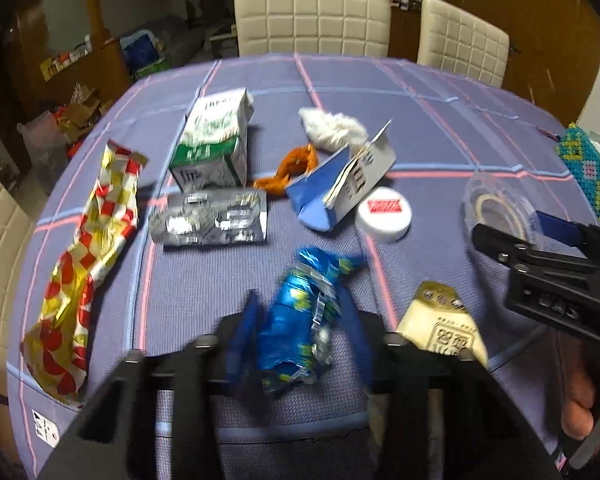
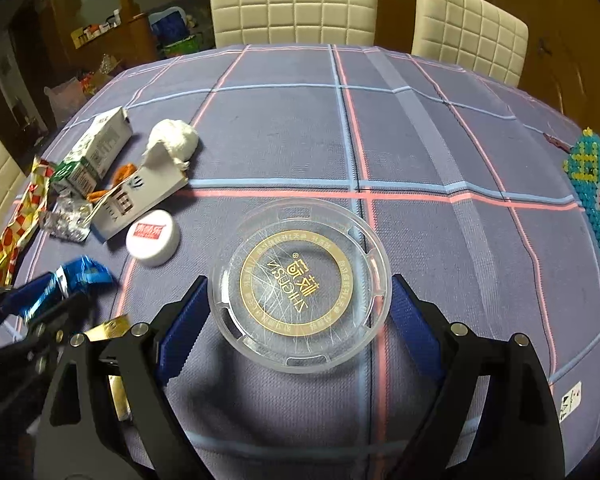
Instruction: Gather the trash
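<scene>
My left gripper (image 1: 300, 344) has its blue pads on either side of a crumpled blue foil wrapper (image 1: 304, 320), closed against it just above the tablecloth. It also shows in the right wrist view (image 2: 66, 284). My right gripper (image 2: 300, 316) is open, its pads flanking a clear round plastic lid (image 2: 298, 284) with a gold ring that lies flat on the table. The lid also shows in the left wrist view (image 1: 496, 208).
Other trash lies on the purple checked tablecloth (image 2: 284, 120): a green-white carton (image 1: 214, 144), silver blister pack (image 1: 210, 220), red-yellow wrapper (image 1: 84, 256), blue-white box (image 1: 340, 184), white cap (image 1: 384, 212), tissue wad (image 1: 332, 126), orange peel (image 1: 296, 168), cream packet (image 1: 444, 324). A beaded bag (image 2: 596, 200) sits right. Chairs stand behind.
</scene>
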The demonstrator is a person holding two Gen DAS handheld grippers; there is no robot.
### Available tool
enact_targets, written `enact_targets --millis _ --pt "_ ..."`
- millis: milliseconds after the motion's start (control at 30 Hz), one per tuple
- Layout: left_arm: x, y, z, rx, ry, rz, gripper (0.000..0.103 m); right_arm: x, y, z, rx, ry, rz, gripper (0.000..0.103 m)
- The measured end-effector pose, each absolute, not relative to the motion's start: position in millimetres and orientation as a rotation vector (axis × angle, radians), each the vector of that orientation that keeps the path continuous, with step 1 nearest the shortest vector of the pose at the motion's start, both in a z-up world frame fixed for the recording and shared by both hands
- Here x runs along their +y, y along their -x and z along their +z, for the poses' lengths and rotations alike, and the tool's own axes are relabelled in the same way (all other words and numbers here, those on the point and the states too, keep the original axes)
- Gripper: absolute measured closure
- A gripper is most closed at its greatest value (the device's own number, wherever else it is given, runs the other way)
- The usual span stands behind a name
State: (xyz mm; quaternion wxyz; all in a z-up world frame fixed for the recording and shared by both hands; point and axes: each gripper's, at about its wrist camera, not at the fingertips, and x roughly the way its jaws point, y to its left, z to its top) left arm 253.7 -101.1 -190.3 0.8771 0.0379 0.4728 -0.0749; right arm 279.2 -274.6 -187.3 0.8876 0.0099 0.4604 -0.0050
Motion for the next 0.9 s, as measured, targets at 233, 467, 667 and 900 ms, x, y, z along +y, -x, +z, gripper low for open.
enact_targets --millis 233,467,667,900 --pt "-97.5 -249.1 -186.6 0.973 -0.076 -0.122 0.077 -263.3 -264.0 -181.2 0.947 -0.004 0.016 0.016" --pt "-89.0 -235.1 -173.2 0.941 -0.071 -0.104 0.077 -249.2 -242.6 -165.6 0.915 0.016 0.040 0.016" --pt "-71.8 -216.7 -155.0 0.893 -0.062 -0.079 0.077 -229.9 -223.7 -146.4 0.872 0.043 0.059 0.016" --pt "-34.6 -192.2 -134.9 0.843 -0.021 -0.038 0.077 -193.0 -199.3 -118.3 0.809 0.090 0.096 0.016"
